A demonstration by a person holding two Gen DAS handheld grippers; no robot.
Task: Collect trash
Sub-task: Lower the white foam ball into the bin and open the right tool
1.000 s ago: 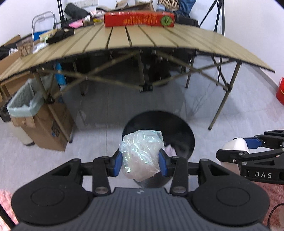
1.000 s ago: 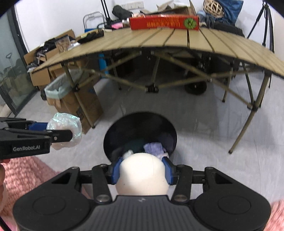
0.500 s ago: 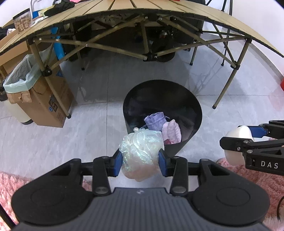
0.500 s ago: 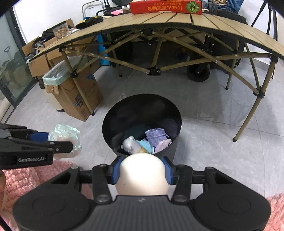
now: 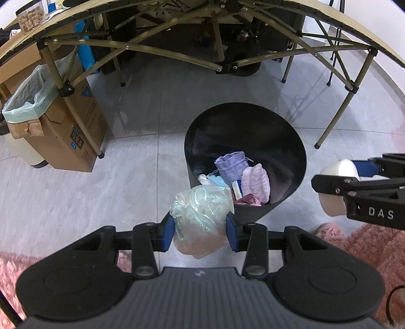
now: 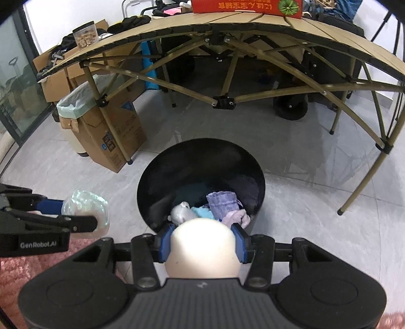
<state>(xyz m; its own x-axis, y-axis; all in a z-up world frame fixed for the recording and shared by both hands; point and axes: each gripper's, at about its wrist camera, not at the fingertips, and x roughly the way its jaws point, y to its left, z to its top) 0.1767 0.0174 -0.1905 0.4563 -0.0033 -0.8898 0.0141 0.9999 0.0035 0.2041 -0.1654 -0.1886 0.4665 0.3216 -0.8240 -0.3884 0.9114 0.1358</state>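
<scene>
Both grippers hang near the rim of the black bin (image 5: 291,141), which stands on the tiled floor in front of the folding counter (image 6: 253,22) and already holds trash: a lilac pouch (image 5: 231,164), a pink ribbed piece (image 5: 255,182) and some pale blue scraps. That looks like the reason each hand carries its load low and tilted down, so a release should drop it straight inside. The left gripper (image 5: 200,229) pinches a crumpled clear plastic bag (image 5: 200,217) between its blue fingers (image 5: 169,231); the wad bulges above and below the pads and sits over the bin's near edge, partly outside the opening, so it seems to need a little more reach forward. The right gripper (image 6: 202,244) clamps a smooth cream ball (image 6: 202,248) squarely between its fingers (image 6: 165,244), the ball filling the gap and hanging just at the near rim of the bin.
</scene>
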